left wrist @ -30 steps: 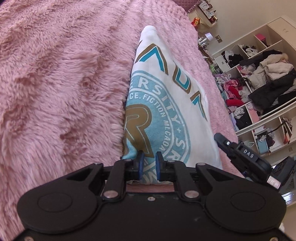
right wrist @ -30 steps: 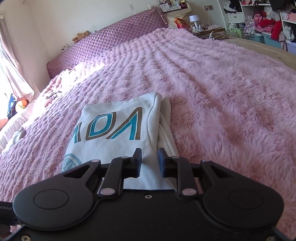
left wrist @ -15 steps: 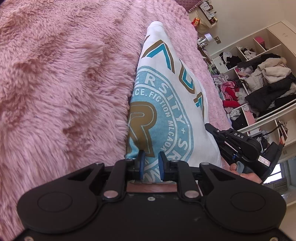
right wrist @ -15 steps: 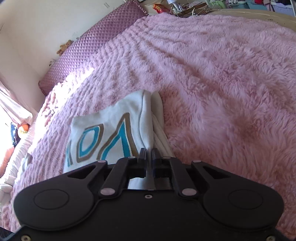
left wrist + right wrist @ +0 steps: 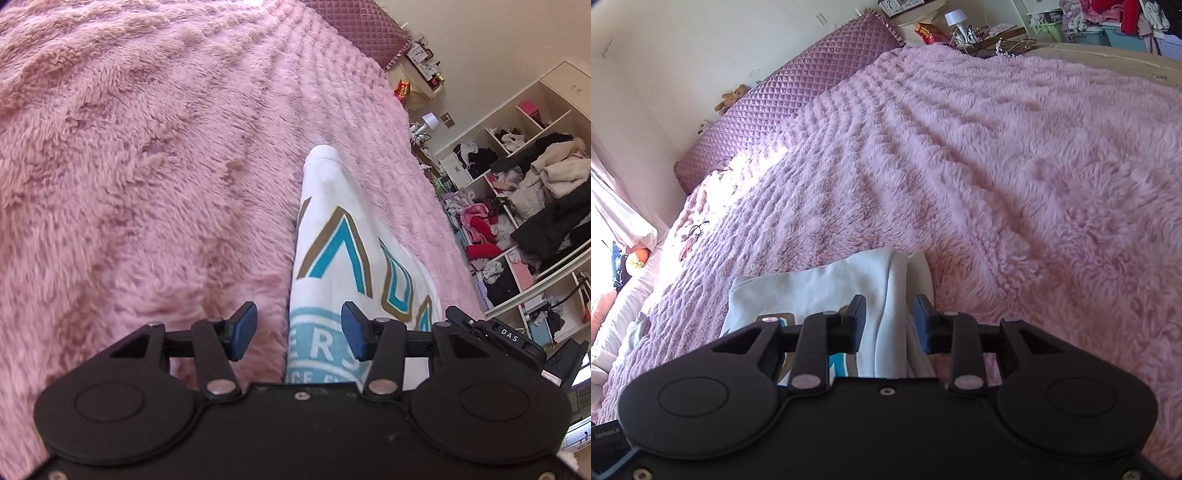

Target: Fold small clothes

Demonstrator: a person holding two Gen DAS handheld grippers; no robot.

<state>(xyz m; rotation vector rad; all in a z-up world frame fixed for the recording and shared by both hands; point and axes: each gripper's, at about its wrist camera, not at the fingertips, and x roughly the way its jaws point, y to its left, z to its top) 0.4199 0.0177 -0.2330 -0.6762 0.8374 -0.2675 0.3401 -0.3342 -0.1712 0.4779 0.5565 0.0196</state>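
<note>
A folded white shirt [image 5: 340, 236] with a teal and gold print lies on the pink fluffy blanket [image 5: 147, 147]. My left gripper [image 5: 299, 334] is open over the shirt's left edge, with nothing between its blue pads. The right gripper's black body [image 5: 495, 338] shows at the shirt's right side in this view. In the right wrist view the shirt [image 5: 831, 291] lies flat, its folded edge running between the fingers. My right gripper [image 5: 889, 325] is open above that edge and holds nothing.
The blanket [image 5: 1015, 166] covers a wide bed with a purple quilted headboard [image 5: 798, 92]. Open shelves [image 5: 532, 206] stuffed with clothes stand beyond the bed's right side. A nightstand [image 5: 421, 77] with a lamp sits by the headboard.
Both grippers have opened; the right one was shut on the shirt's folded edge half a second ago. Both have pulled back and tilted, so more of the blanket shows.
</note>
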